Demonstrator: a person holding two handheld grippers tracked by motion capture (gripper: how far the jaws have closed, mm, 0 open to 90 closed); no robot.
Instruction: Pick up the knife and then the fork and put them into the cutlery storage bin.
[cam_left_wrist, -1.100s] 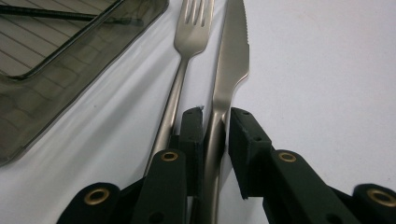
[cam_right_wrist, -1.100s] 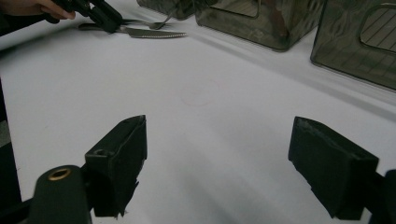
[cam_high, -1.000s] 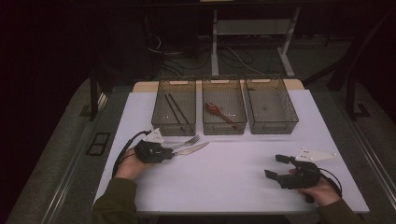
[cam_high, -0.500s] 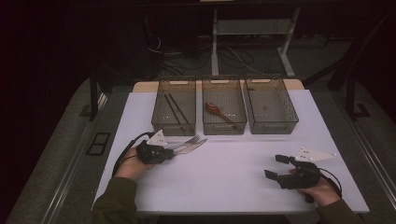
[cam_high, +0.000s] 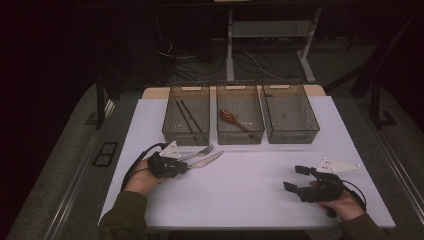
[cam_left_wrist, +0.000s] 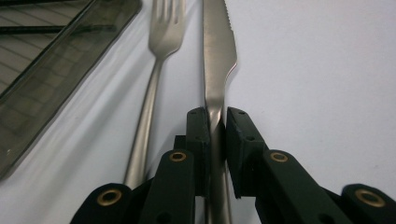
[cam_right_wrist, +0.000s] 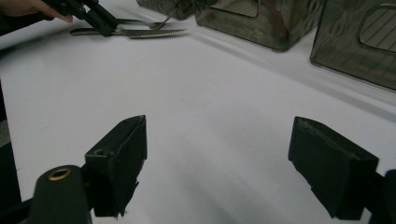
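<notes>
High view first: we see our left gripper (cam_high: 184, 167) at the left side of the white table (cam_high: 250, 190), with its jaws clamped on the handle of a knife (cam_high: 207, 160). A second ago these jaws were a bit wider, and they have just been closing on the knife. Now they look tight. The knife and the fork (cam_high: 199, 151) lie in about the same spot as before, near the front of the left bin (cam_high: 170, 125). So we think the grab is done and the lift has not begun.

Left gripper view shows it well. The knife (cam_left_wrist: 218, 51) runs straight out between the two black pads, and both pads press on its handle. The fork (cam_left_wrist: 156, 70) lies just beside it, outside the jaws, not held. The knife looks flat on the table.

Our right gripper (cam_high: 295, 179) sits at the right side, well apart from the knife. Its jaws are spread wide with nothing in them, and it has not moved.

Now we count. We see one knife and one fork on the table. We see three bins in a row. The left bin has two dark chopsticks (cam_high: 186, 116). The middle bin (cam_high: 240, 137) has one brown spoon (cam_high: 234, 119). The right bin (cam_high: 306, 125) looks empty. We have two grippers.

We guess the knife goes in a bin next, maybe the empty one.
</notes>
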